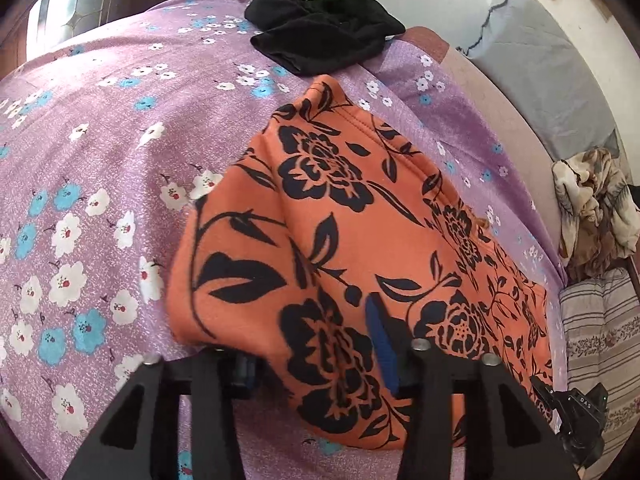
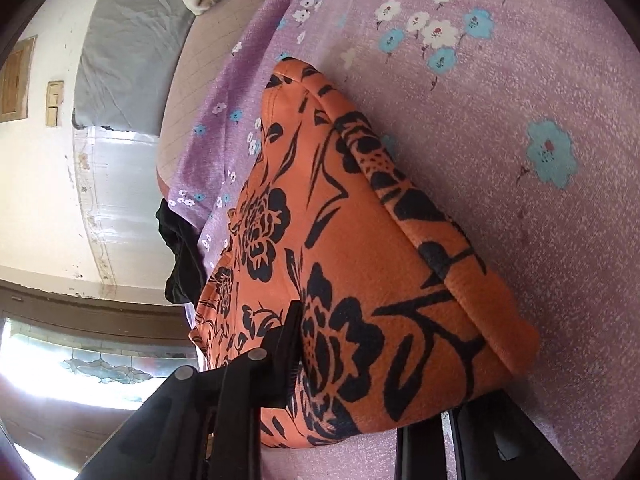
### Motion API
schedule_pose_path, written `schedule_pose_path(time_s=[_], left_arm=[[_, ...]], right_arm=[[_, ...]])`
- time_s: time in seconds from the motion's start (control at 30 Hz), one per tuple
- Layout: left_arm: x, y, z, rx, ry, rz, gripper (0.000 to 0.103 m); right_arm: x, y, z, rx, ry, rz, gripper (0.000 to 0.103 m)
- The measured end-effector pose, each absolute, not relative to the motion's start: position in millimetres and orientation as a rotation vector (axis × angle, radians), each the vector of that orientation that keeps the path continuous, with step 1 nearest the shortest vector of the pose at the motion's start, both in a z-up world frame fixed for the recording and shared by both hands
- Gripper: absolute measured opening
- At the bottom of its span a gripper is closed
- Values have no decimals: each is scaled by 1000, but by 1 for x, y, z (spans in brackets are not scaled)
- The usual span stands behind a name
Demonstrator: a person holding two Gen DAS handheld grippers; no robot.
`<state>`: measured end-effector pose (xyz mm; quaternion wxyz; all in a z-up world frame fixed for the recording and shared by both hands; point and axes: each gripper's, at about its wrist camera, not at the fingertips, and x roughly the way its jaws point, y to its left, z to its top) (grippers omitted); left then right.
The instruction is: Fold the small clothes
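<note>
Orange garment with black floral print (image 1: 360, 240) sits on the purple floral bedsheet (image 1: 100, 160), partly lifted and draped over both grippers. Left gripper (image 1: 320, 364): cloth runs between its fingers, blue pad of one finger (image 1: 382, 344) pressed against the fabric, other finger mostly buried under the cloth, so it reads as clamped on the garment's near edge. Right gripper (image 2: 360, 364): one black finger (image 2: 286, 352) lies against the fabric, the other is hidden under the fold; cloth bunches between them, reads as gripping the garment too. In the right wrist view the garment (image 2: 360, 260) hangs doubled over, folded edge toward the sheet (image 2: 520, 220). Black clothing pile (image 1: 320, 36) lies at the far end of the bed, apart from the orange piece. Grey pillow (image 1: 552, 80) off to the far side.
</note>
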<state>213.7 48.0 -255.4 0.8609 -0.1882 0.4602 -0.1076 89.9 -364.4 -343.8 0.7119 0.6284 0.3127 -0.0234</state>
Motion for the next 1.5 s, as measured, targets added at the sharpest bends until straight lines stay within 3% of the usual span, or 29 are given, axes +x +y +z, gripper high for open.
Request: schedule_pose_path(time_s=[0.03, 0.2, 0.37, 0.8, 0.93, 1.07, 1.23, 1.37, 1.5], left_arm=[[216, 53, -257, -416, 971, -221, 25], [216, 56, -256, -436, 959, -236, 17], [212, 59, -244, -469, 922, -271, 15], [177, 89, -228, -570, 929, -285, 12], [189, 98, -245, -625, 1009, -248, 13], [184, 111, -233, -637, 969, -218, 17], [172, 131, -228, -671, 938, -132, 18], [160, 142, -226, -684, 901, -46, 28], [159, 143, -227, -688, 901, -47, 45]], right_arm=[[91, -364, -343, 1384, 692, -58, 28], [102, -357, -337, 1287, 670, -82, 25], [105, -352, -322, 1190, 661, -114, 18], [53, -334, -264, 955, 564, -219, 12], [61, -340, -284, 1004, 712, -245, 16], [50, -358, -313, 1244, 814, -257, 21], [18, -377, -297, 1292, 764, -325, 21], [8, -375, -263, 1168, 668, -386, 21], [31, -350, -236, 1015, 603, -291, 22]])
